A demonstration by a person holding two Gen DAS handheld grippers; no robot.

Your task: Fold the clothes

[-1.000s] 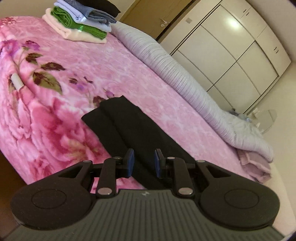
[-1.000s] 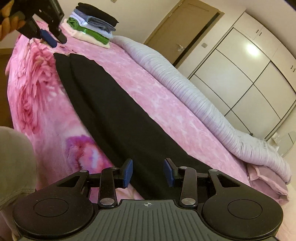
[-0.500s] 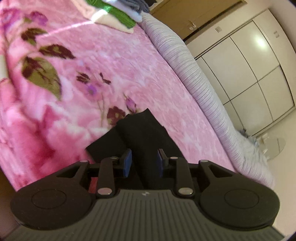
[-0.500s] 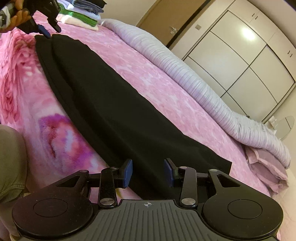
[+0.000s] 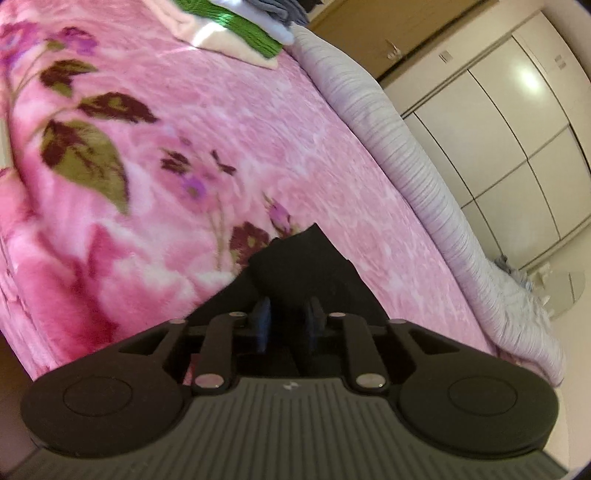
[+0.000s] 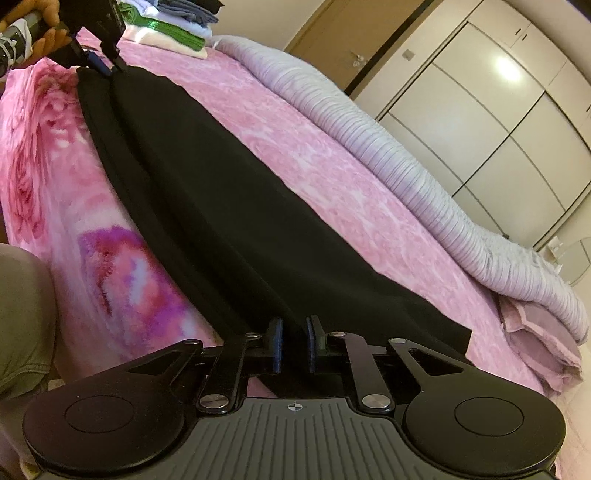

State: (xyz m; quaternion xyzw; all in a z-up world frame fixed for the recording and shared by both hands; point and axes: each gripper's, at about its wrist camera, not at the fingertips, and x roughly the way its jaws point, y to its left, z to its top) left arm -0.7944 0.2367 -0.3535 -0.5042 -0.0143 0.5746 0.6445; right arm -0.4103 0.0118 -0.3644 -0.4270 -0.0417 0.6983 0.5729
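Here the black garment [image 6: 236, 206] lies as a long narrow strip along the near edge of the pink floral blanket [image 5: 258, 140], its long axis running straight from one gripper to the other. The right gripper [image 6: 294, 345] sits at the near end, jaws drawn in on the cloth with fabric bunched between the blue pads. The left gripper [image 5: 286, 321] pinches the far end, its jaws likewise closed on a raised peak of black fabric (the right wrist view shows it at the top left, touching the strip's end). Each hand therefore holds its own end, so the next fold likely turns on bringing one end along that axis toward the other. A stack of folded clothes [image 6: 173, 26] waits beyond the left gripper.
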